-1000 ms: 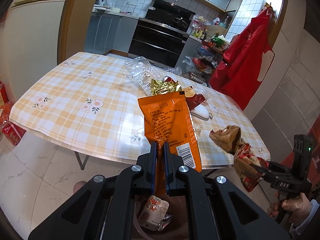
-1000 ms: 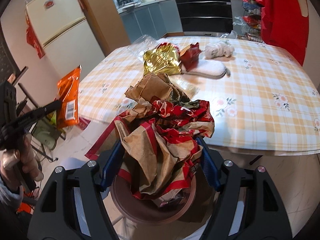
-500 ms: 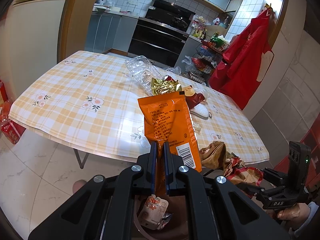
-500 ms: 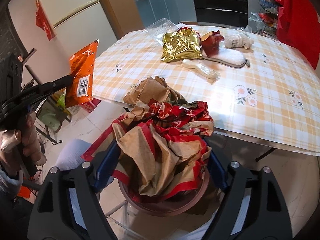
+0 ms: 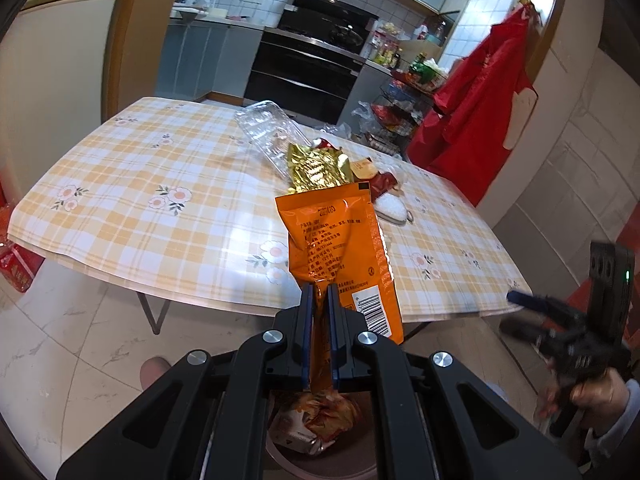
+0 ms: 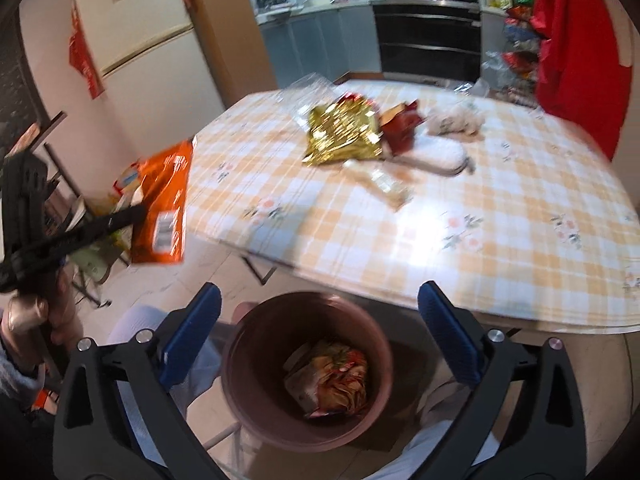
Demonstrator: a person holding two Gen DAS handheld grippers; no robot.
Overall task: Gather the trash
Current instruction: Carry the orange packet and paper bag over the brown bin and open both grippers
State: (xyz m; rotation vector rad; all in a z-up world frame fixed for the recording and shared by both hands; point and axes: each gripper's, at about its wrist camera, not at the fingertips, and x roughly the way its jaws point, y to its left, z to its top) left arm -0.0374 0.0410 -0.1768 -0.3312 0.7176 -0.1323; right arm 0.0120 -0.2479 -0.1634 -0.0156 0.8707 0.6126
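Left wrist: clamping the orange packet [image 5: 344,256] in the left gripper [image 5: 319,300], above the bin.

Right wrist: spreading the right gripper [image 6: 320,320] wider, now empty; crumpled wrapper [image 6: 332,376] dropped into the brown bin [image 6: 240,360] (gold bag [image 6: 344,132] awaiting on the table [image 6: 500,240]).

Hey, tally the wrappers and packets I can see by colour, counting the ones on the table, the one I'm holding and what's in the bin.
Orange packet, held in the left tongs: 1
Gold foil wrapper on the table: 1
Dark red wrapper on the table: 1
Red-and-brown crumpled wrapper in the bin: 1
Total: 4
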